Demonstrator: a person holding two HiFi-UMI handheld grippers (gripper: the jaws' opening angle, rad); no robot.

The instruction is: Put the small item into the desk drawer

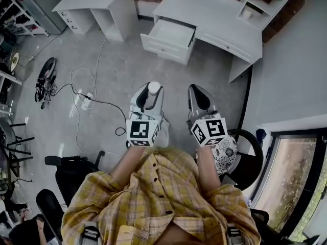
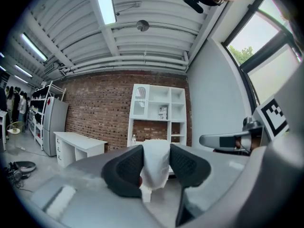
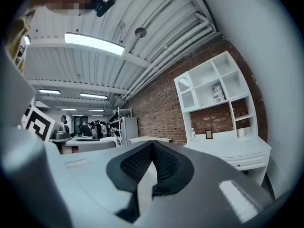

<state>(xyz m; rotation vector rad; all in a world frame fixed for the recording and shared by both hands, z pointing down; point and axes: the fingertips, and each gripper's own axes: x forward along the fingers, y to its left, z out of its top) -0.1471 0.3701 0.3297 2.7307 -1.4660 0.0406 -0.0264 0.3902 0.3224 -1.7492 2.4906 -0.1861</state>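
The left hand-held gripper point(image 2: 155, 161) pinches a small white item point(image 1: 153, 88) above the floor. The right hand-held gripper point(image 3: 152, 164) is pressed together with nothing in it. The bench point(image 1: 225, 22) with its open drawer point(image 1: 171, 33) stands well beyond, at the far side.

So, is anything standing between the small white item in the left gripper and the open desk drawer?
Nothing visible: only bare grey floor separates the small white item in the left gripper from the open white drawer.

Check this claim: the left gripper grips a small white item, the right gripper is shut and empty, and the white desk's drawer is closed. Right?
No: the head view shows the white desk's drawer pulled open. The left gripper does grip the small white item; the right gripper is shut, empty.
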